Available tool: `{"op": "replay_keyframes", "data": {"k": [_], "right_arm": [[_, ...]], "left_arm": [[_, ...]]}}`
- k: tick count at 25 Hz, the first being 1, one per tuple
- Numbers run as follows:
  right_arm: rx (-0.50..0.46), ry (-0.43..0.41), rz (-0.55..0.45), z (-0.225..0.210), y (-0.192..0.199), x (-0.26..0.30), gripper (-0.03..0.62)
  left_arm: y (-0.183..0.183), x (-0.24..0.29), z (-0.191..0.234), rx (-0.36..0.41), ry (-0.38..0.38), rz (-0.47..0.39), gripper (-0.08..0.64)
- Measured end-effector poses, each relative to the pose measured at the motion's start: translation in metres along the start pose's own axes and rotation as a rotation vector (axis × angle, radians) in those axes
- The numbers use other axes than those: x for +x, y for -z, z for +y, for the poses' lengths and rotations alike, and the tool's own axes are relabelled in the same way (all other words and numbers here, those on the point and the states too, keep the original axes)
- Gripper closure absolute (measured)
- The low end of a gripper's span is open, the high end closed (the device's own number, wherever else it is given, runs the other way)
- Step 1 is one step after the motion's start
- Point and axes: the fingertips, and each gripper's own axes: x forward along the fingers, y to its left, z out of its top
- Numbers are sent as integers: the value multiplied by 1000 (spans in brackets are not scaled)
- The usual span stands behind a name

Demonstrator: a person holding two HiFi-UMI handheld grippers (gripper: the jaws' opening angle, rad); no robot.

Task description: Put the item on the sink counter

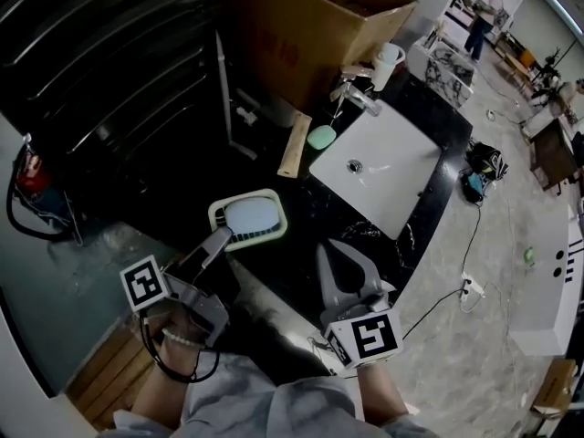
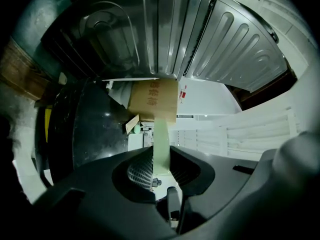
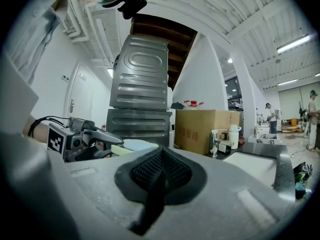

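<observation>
The left gripper (image 1: 223, 236), low and left of centre in the head view, is clamped on the short lower-left edge of a pale green plastic tray (image 1: 215, 212). The tray is a rounded rectangle with a raised rim. It lies flat, its long axis running away from the jaws toward the right of the frame, and it holds a smooth pale blue block (image 1: 250, 215). The right gripper (image 1: 339, 252), just right of it, has its ribbed jaws pressed together on nothing. Beneath both is the glossy black, white-veined counter (image 1: 365, 231), with the white rectangular sink (image 1: 392, 167) to the upper right and a cardboard box (image 1: 301, 35) beyond.
</observation>
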Motion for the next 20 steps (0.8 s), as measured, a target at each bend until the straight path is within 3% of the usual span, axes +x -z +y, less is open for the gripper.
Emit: {"op": "replay_keyframes", "data": {"k": [7,20], "right_arm": [[-32,35,7,-3,-1,21,594],[-79,69,139,-8,27,46,593]], "left_arm": [[-26,30,18,-8,-61,21,482],[-55,74,78,-39,-210,-14,482]]}}
